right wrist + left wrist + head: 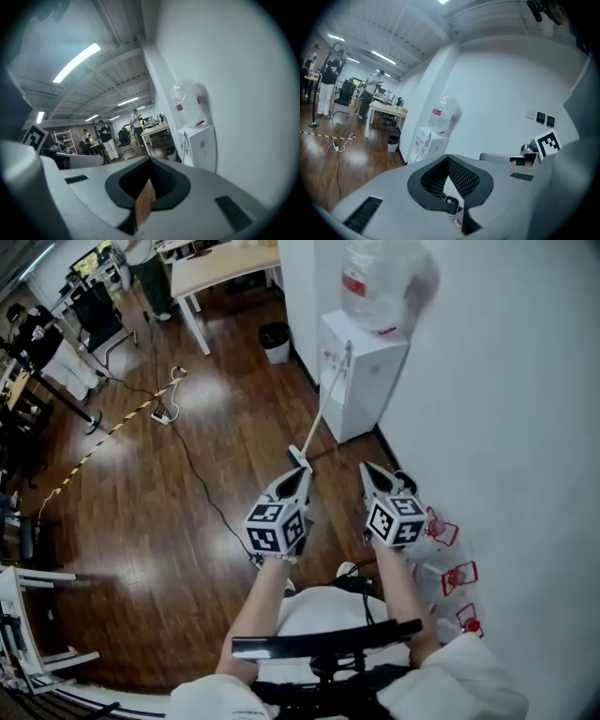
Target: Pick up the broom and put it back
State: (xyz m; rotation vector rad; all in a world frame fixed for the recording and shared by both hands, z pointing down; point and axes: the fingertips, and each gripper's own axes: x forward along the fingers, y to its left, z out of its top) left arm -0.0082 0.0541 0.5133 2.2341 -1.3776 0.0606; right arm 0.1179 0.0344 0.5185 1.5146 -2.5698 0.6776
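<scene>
Slim white broom [321,404] leans against white dispenser [375,376]

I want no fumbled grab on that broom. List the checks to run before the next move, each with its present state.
1. The broom is found, its white handle leaning on the water dispenser: ok.
2. The left hand-held gripper is lined up at the handle's near end: ok.
3. Left grip on the handle: cannot tell. Its jaws are nearly together and a white piece shows between them.
4. The right hand-held gripper is empty with its jaws together: ok.
5. Swing room on the right: probably not ok, because the wall is close.
</scene>
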